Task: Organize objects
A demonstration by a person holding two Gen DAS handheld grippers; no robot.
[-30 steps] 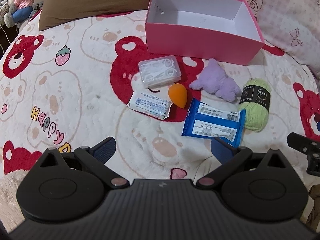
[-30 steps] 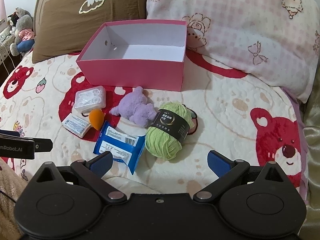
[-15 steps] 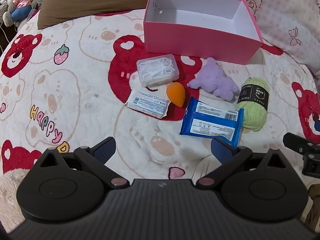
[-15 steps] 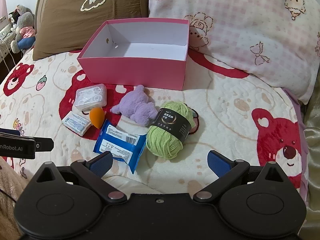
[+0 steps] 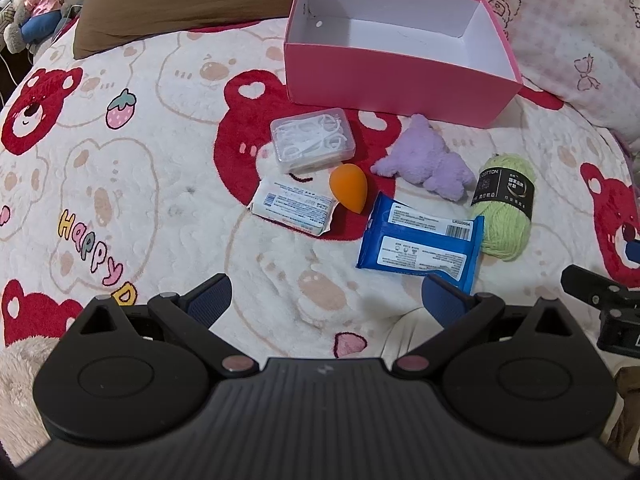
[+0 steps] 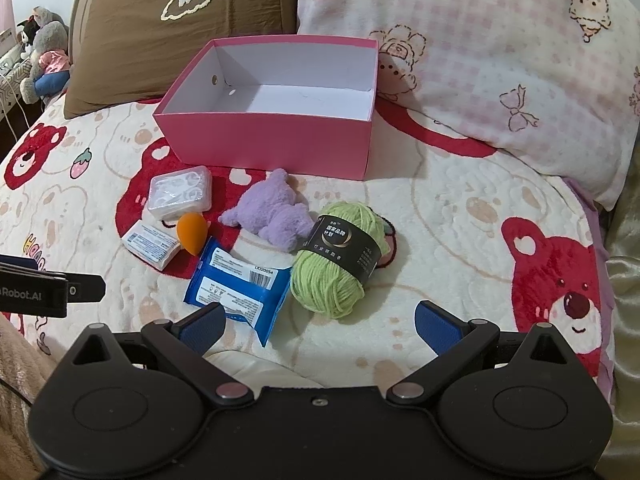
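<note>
An empty pink box [image 5: 396, 92] [image 6: 272, 148] stands at the back of the bed. In front of it lie a clear case of floss picks [image 5: 313, 145] [image 6: 180, 194], an orange sponge [image 5: 349, 187] [image 6: 193, 233], a white packet [image 5: 294, 207] [image 6: 152, 245], a blue wipes pack [image 5: 420, 249] [image 6: 239, 286], a purple plush [image 5: 426, 160] [image 6: 272, 214] and a green yarn ball [image 5: 505, 206] [image 6: 340, 264]. My left gripper [image 5: 326, 298] is open, near side of the wipes. My right gripper [image 6: 318, 322] is open just short of the yarn.
The bear-print blanket [image 5: 132, 184] covers the bed. A brown pillow [image 6: 180, 32] and a pink checked pillow [image 6: 500, 60] lie behind the box. Stuffed toys [image 6: 44, 56] sit at the far left edge.
Both grippers have drifted slightly, and the objects sit a little lower and closer in the right wrist view. Nothing was taken hold of; both stay open.
</note>
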